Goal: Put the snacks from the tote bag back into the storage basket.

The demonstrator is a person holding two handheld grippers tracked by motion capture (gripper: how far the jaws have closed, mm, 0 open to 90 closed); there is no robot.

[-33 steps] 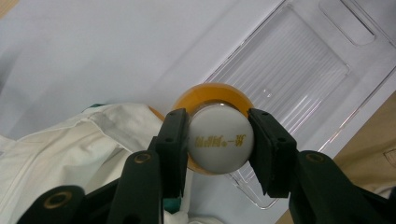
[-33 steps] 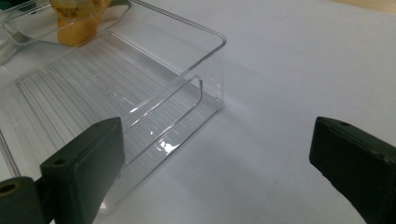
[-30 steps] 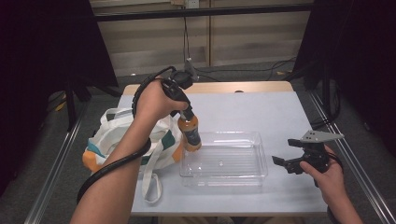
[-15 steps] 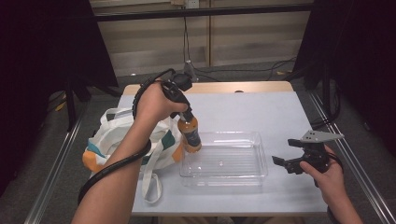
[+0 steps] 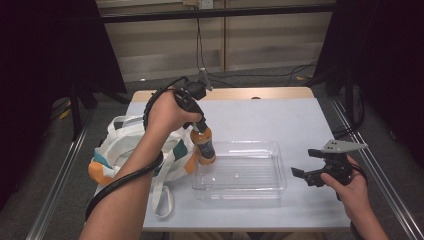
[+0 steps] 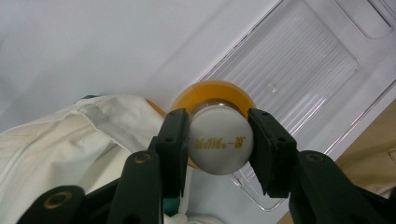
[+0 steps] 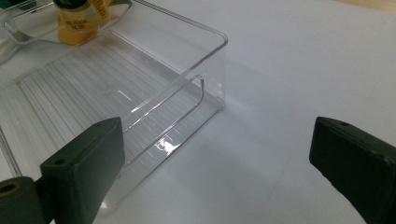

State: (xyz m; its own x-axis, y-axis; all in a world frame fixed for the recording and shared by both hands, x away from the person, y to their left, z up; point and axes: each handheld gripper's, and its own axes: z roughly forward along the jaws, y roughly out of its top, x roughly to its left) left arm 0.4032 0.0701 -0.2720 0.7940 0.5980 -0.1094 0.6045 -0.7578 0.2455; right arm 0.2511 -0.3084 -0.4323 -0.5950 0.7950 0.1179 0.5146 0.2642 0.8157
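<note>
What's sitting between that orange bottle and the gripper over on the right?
The clear plastic tray lies between the orange bottle and the right gripper, then bare table; the high view shows this.

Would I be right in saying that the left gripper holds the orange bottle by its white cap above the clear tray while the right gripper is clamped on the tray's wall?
Not quite: the right gripper is open beside the clear tray, touching nothing, as the right gripper view shows. The left gripper does hold the orange bottle by its white cap.
</note>
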